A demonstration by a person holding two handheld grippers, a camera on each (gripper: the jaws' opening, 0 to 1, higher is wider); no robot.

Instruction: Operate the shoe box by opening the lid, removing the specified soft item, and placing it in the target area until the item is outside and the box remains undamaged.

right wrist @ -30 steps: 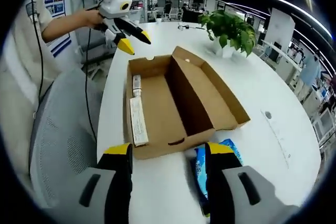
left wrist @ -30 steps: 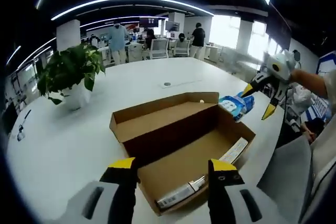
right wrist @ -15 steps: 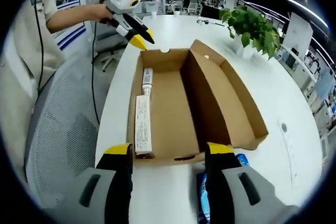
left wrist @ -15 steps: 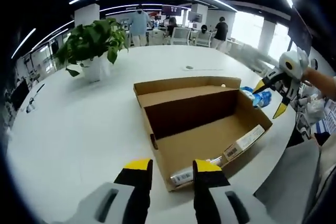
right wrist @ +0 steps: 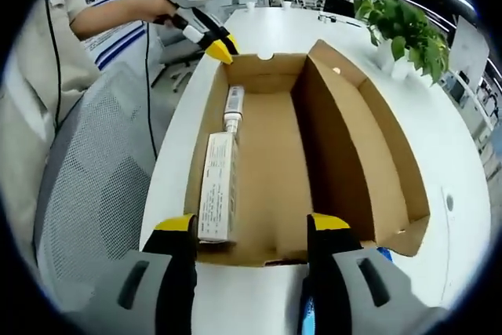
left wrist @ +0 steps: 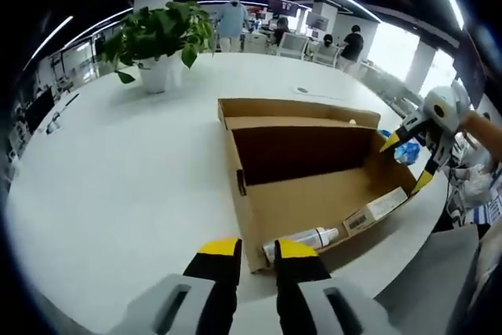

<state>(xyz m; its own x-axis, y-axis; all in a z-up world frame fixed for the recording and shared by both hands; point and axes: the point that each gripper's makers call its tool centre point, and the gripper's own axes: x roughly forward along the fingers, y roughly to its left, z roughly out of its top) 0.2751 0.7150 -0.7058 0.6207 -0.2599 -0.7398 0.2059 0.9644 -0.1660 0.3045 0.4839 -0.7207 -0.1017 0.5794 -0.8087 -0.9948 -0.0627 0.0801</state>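
Observation:
An open cardboard shoe box [left wrist: 314,194] [right wrist: 271,162] lies on the white table [left wrist: 118,162], its lid folded back flat beside it. Inside lie a white tube [left wrist: 302,238] [right wrist: 233,103] and a long white carton [left wrist: 380,209] [right wrist: 218,186]. A blue soft packet [left wrist: 404,152] [right wrist: 384,255] rests on the table outside the box, just past its end. My left gripper [left wrist: 256,250] [right wrist: 217,43] hovers at one end of the box, jaws nearly together and holding nothing. At the opposite end my right gripper [right wrist: 252,229] [left wrist: 408,161] is wide open and empty.
A potted plant [left wrist: 161,33] [right wrist: 404,25] stands on the table beyond the lid. A grey mesh chair [right wrist: 86,194] [left wrist: 439,272] sits at the table's edge by the person holding the grippers. Desks and people fill the office behind.
My left gripper's jaws have narrowed from wide open to a small gap and come nearer the box's end. My right gripper has moved forward over its end of the box.

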